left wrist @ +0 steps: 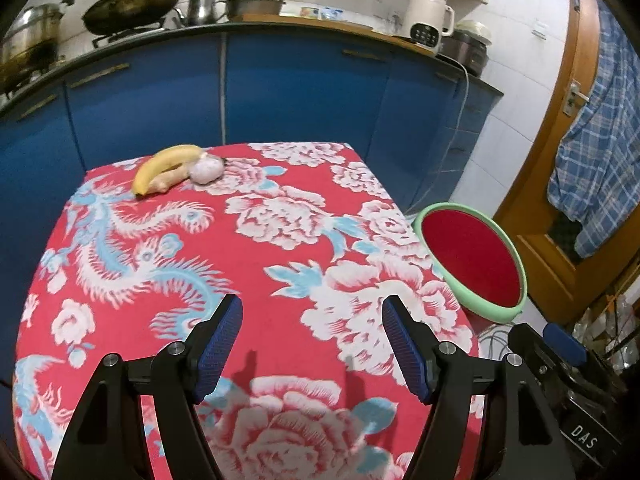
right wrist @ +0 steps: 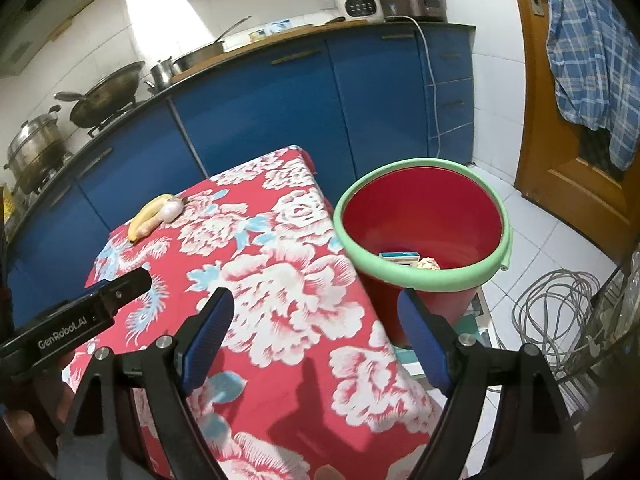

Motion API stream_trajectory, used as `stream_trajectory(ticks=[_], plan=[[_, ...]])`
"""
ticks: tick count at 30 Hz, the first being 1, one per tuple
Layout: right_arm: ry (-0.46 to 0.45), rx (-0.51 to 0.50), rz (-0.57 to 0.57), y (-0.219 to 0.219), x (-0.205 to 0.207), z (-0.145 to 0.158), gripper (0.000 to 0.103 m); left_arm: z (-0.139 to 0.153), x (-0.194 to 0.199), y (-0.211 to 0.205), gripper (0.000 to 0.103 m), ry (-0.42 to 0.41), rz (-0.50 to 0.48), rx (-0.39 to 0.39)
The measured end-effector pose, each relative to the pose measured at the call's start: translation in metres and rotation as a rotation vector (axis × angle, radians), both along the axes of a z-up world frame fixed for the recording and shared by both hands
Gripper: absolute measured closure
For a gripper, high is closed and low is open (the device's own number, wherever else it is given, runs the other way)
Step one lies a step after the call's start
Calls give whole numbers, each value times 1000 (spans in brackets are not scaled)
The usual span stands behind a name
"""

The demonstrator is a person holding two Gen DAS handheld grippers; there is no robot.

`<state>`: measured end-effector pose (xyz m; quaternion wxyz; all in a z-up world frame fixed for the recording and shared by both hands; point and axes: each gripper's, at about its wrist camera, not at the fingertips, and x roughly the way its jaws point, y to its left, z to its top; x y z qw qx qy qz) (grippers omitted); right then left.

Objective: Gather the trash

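Observation:
A red bucket with a green rim (right wrist: pixel 424 216) stands on the floor right of the table; a small box (right wrist: pixel 400 257) and a crumpled scrap (right wrist: pixel 428 265) lie in its bottom. In the left wrist view the bucket (left wrist: pixel 472 256) shows at the table's right edge. My left gripper (left wrist: pixel 312 312) is open over the red flowered tablecloth (left wrist: pixel 248 240), nothing between its blue pads. My right gripper (right wrist: pixel 316 304) is open above the table's right edge, near the bucket, empty. The left gripper's body (right wrist: pixel 80 316) shows at the left of the right wrist view. A banana (left wrist: pixel 164 166), ginger (left wrist: pixel 168 182) and garlic bulb (left wrist: pixel 206 170) lie at the table's far corner.
Blue kitchen cabinets (left wrist: pixel 280 84) with a wok (left wrist: pixel 132 4), pots and a white kettle (left wrist: pixel 428 14) stand behind the table. A wooden door (right wrist: pixel 568 120) with a hanging plaid cloth (right wrist: pixel 592 48) is at the right. Coiled grey cable (right wrist: pixel 560 312) lies on the tiled floor.

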<state>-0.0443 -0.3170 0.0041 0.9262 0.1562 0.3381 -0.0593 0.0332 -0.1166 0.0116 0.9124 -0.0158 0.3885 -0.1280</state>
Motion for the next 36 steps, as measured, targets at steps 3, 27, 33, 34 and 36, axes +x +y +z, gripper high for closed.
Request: stream_trajectory(ticks=[3,27,33,34,36], plan=[[-6,-8,4,5,-5,0,19,0,-7,4,29,-10,15,6],[-24,-24,31,20,-14,7,19,5,-24,24,29,-42,84,7],[-24,-23,32,20,-14,7,19,7,-25,25,29,-48,86,4],[-25,-23,32,21,-14,7,19,7,-25,26,29,-49,86,4],[-24,-23,31,21,-14,7,19,8,-26,25,29,-51,87,3]])
